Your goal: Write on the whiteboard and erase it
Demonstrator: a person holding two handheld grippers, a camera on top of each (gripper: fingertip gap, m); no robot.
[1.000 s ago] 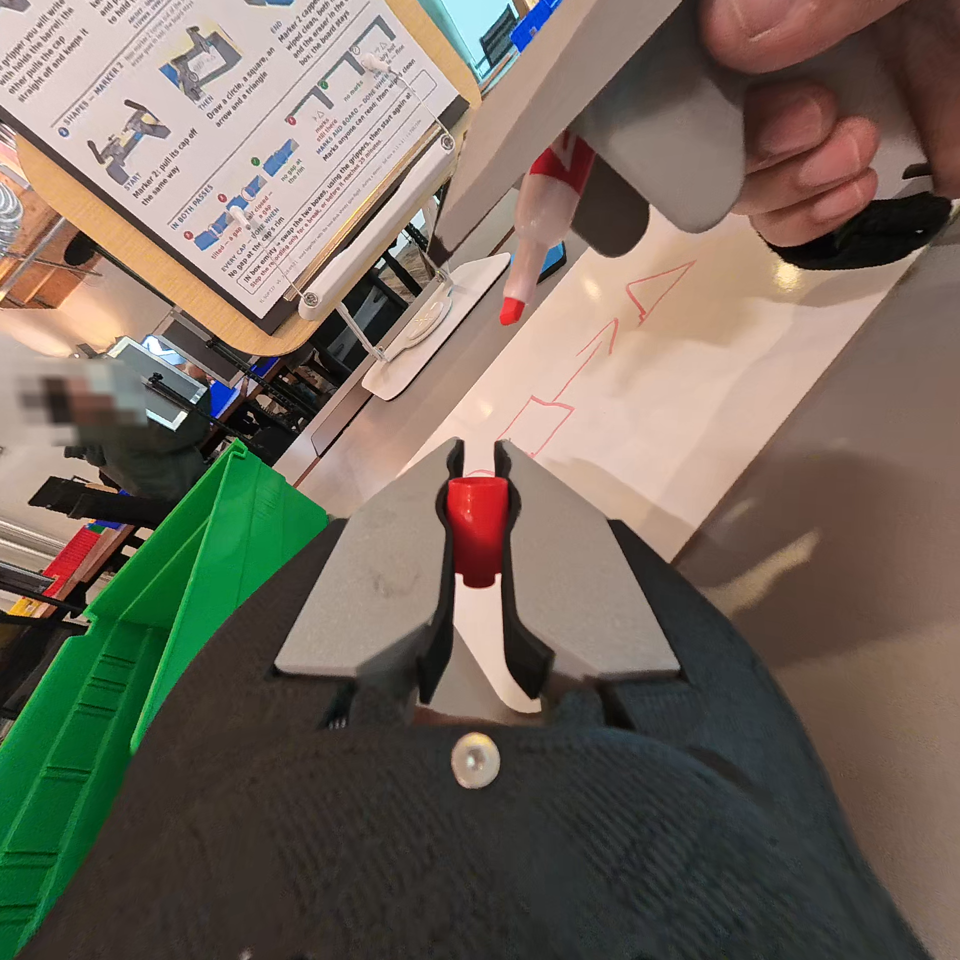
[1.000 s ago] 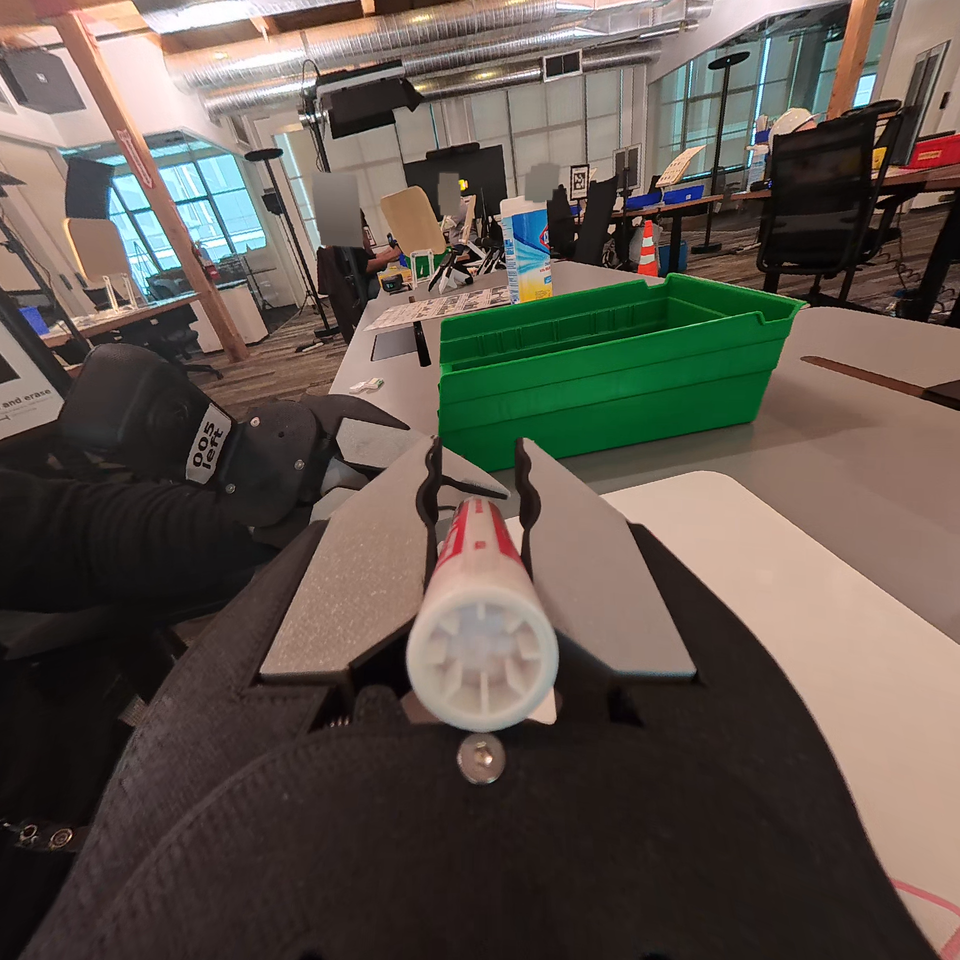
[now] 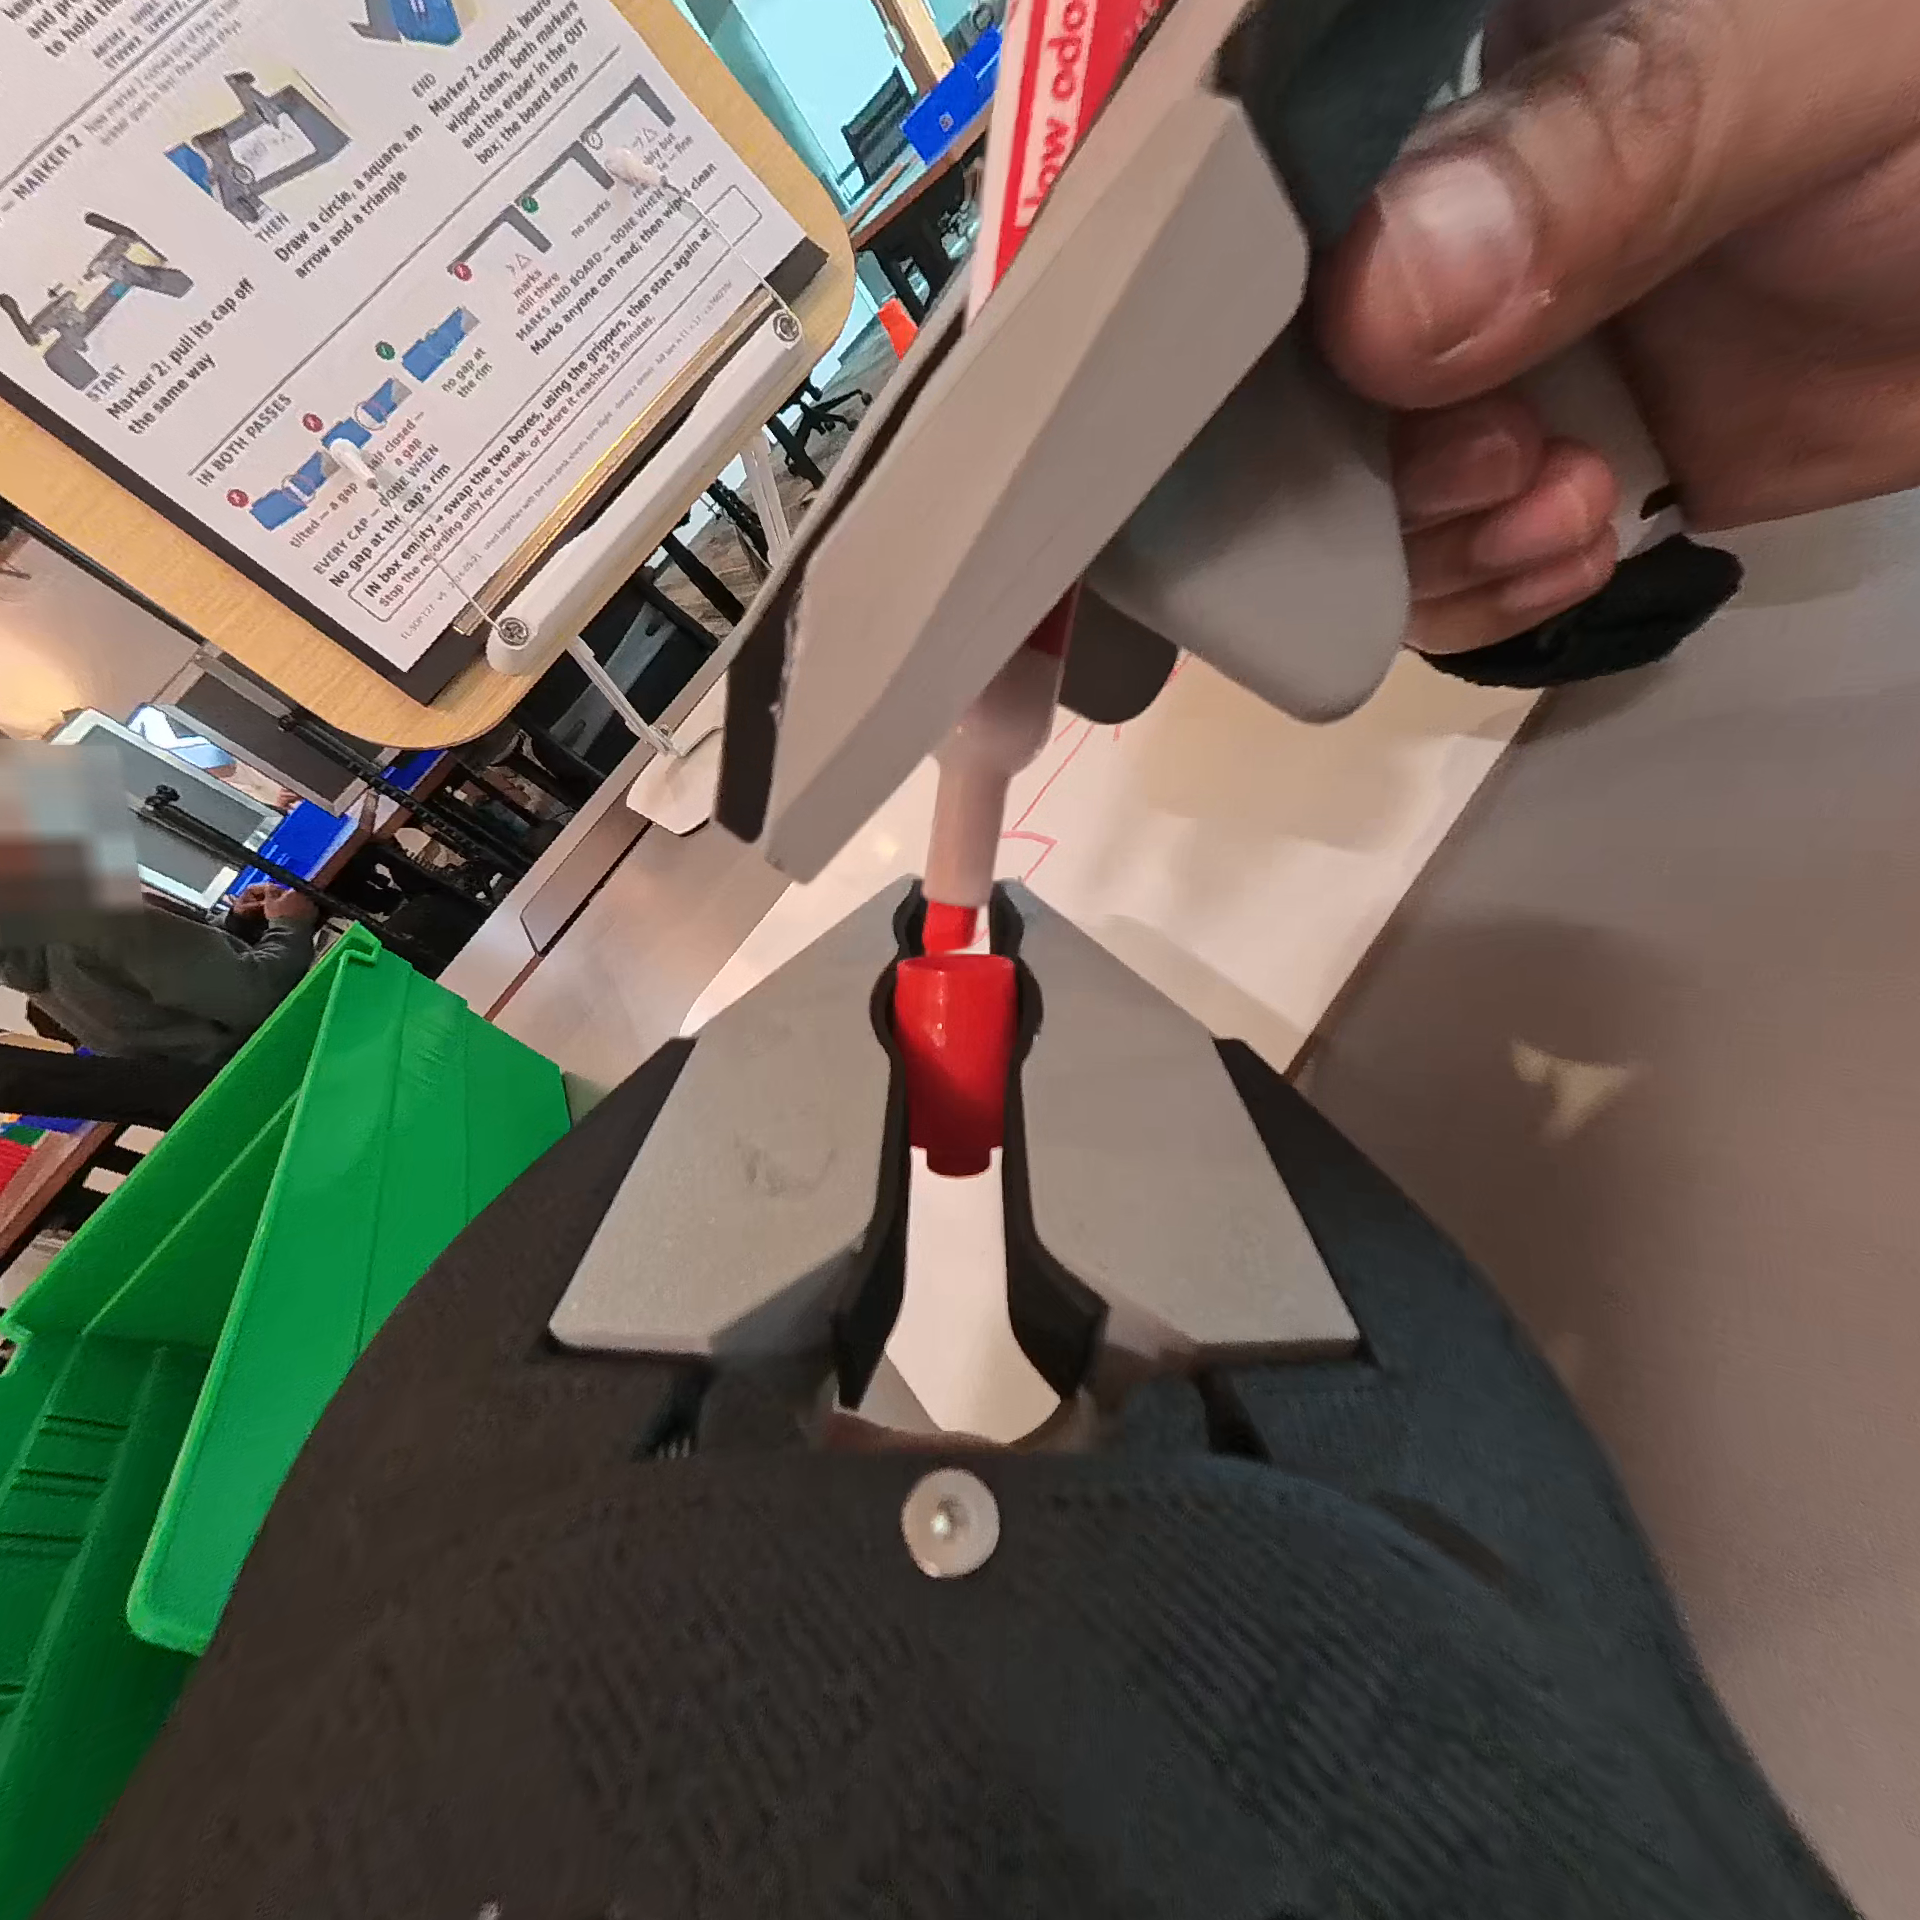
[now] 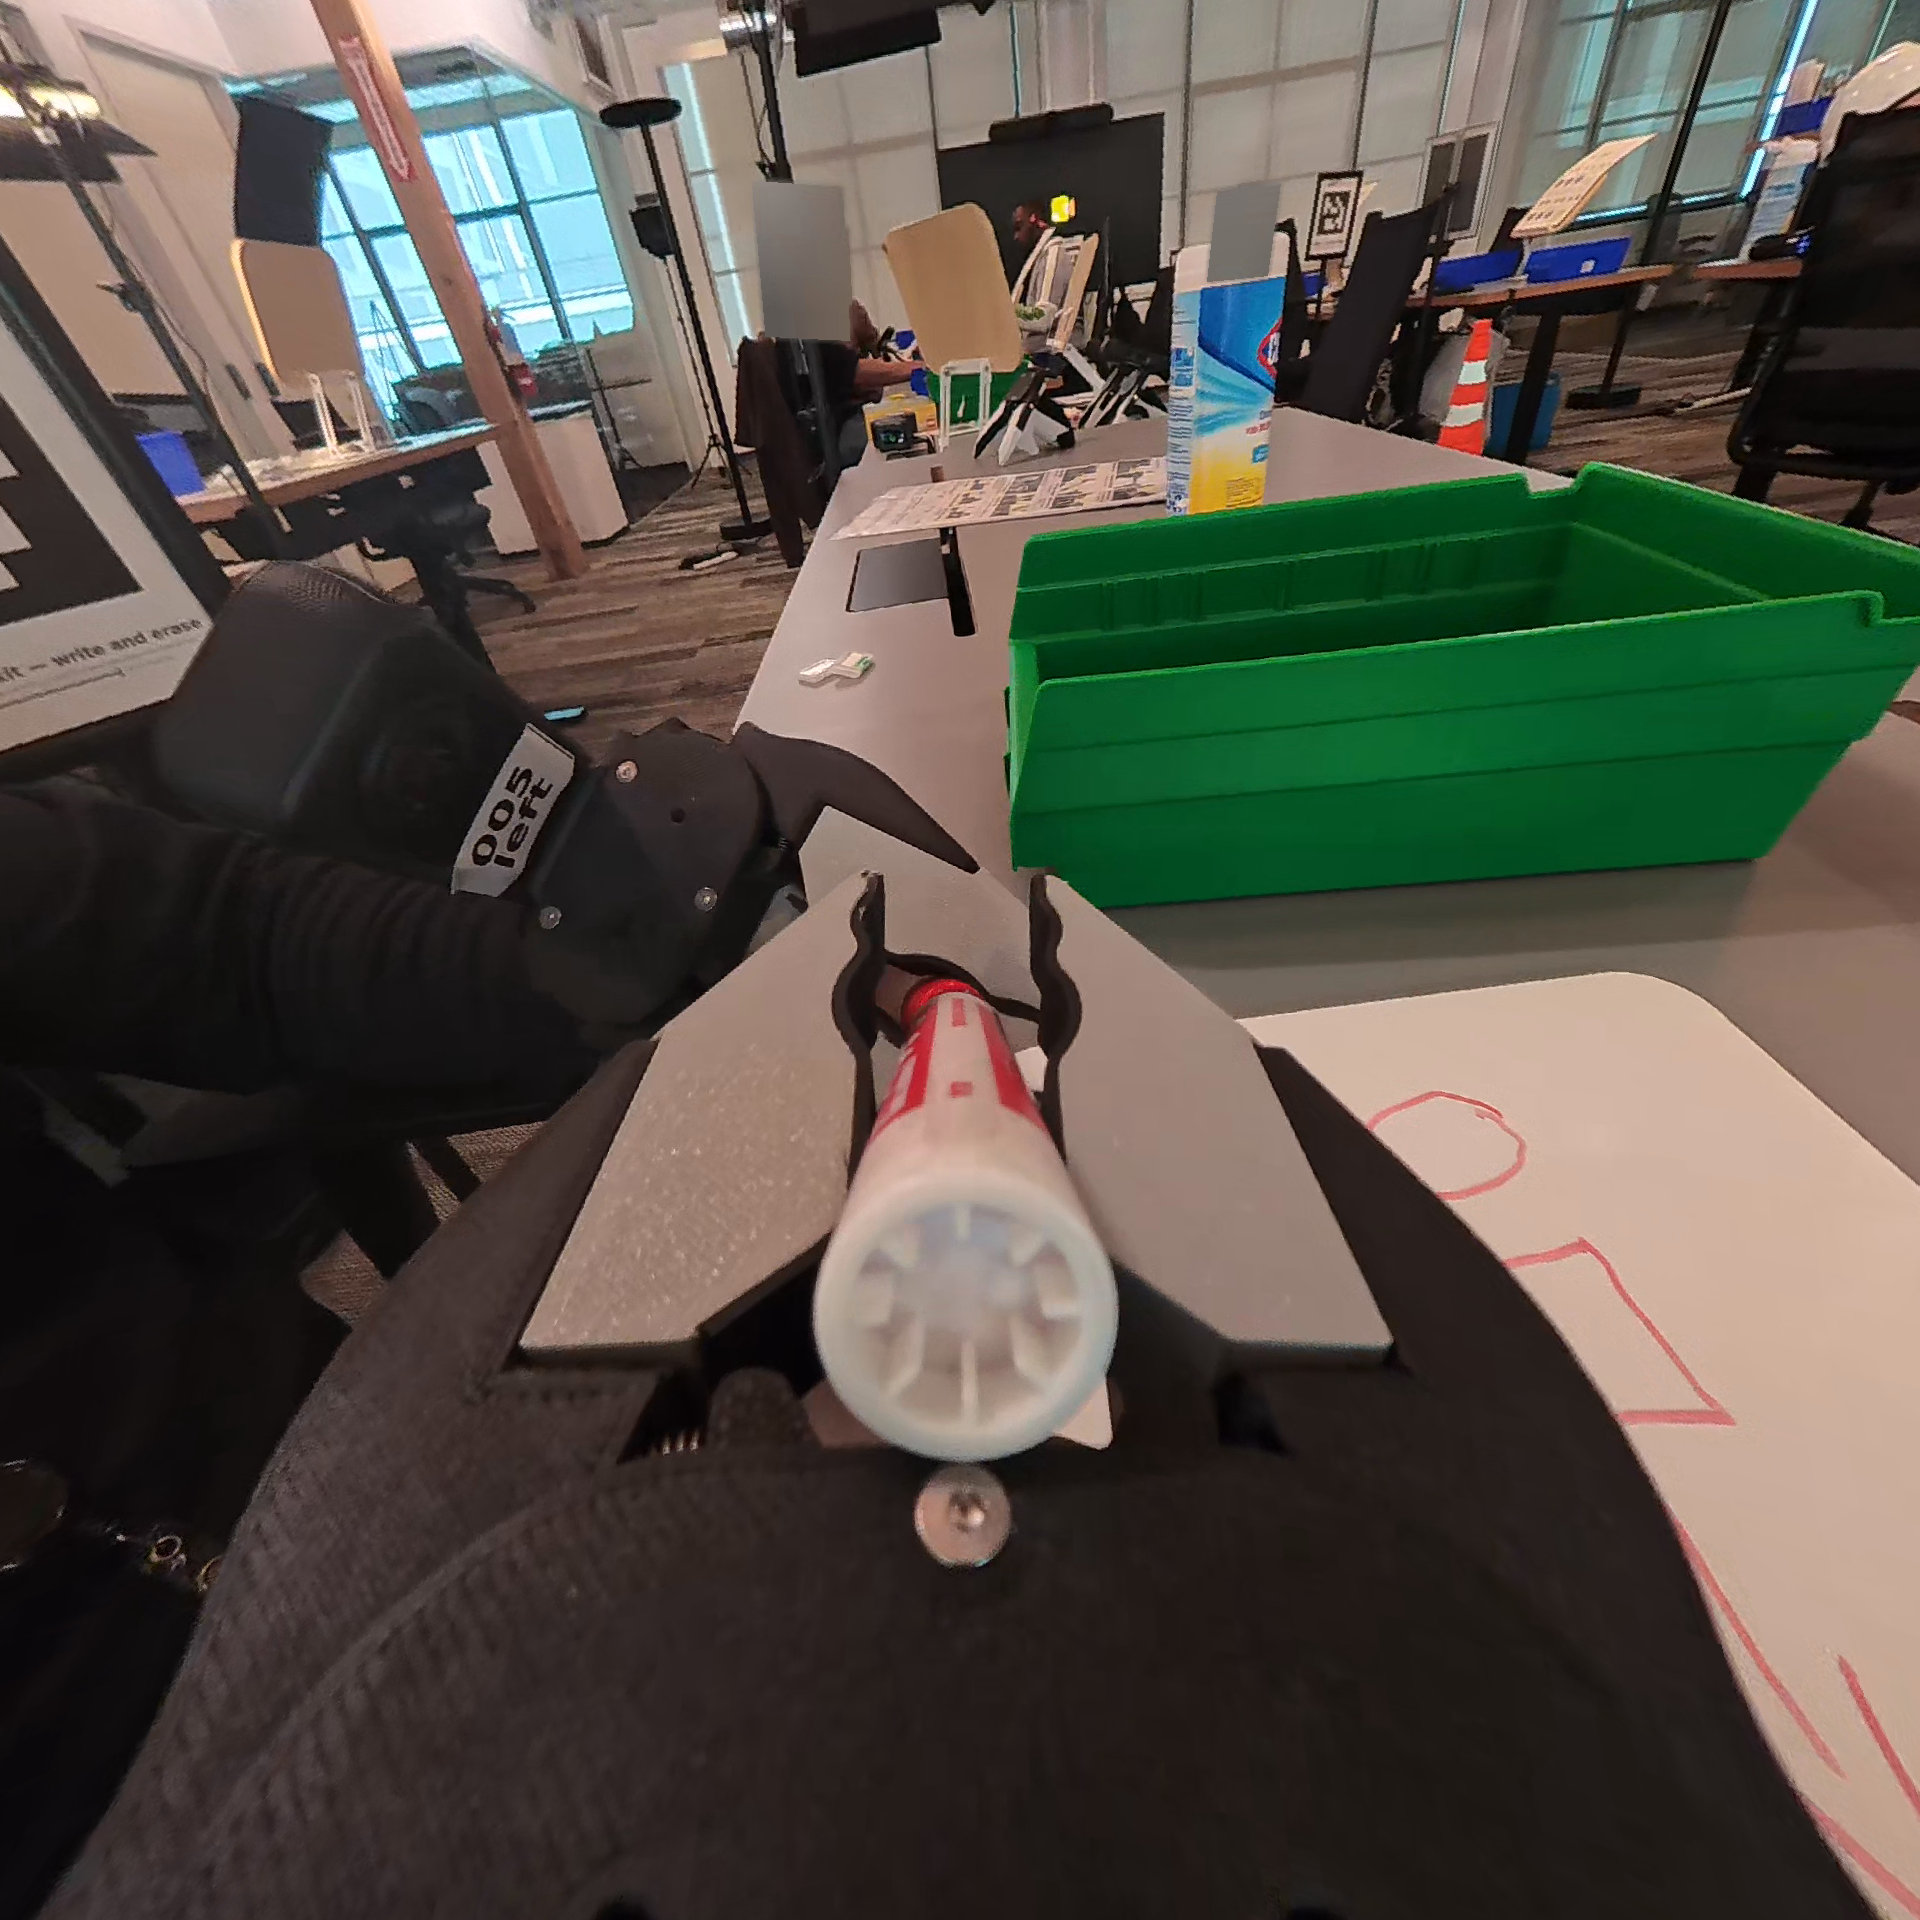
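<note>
We've got the cap (image 3: 954,1060) pinched in the left gripper (image 3: 954,935), open mouth facing 12 o'clock in the left wrist view. The right gripper (image 4: 956,935) is clamped on the marker (image 4: 961,1164), and in the left view the marker comes down from 12 o'clock with its red tip (image 3: 948,925) sitting just at the cap's mouth, between the left fingertips. Not seated yet as far as we can tell.

In the right wrist view the marker's long axis runs straight along the fingers: butt end toward the camera, tip pointing away toward 12 and slightly 11.

Handling guess: the marker's light, stiff plastic, kinda slick, so we grip mid-barrel like now. The cap's small and rigid, so it's held by its sides with the mouth left clear. If the two axes aren't lined up, the tip will probably jam on the rim or smear ink.

The board (image 4: 1662,1143) sits at 3 to 5 o'clock in the right view, red shapes unerased. Green bin (image 4: 1455,748) is at 1 o'clock.
</note>
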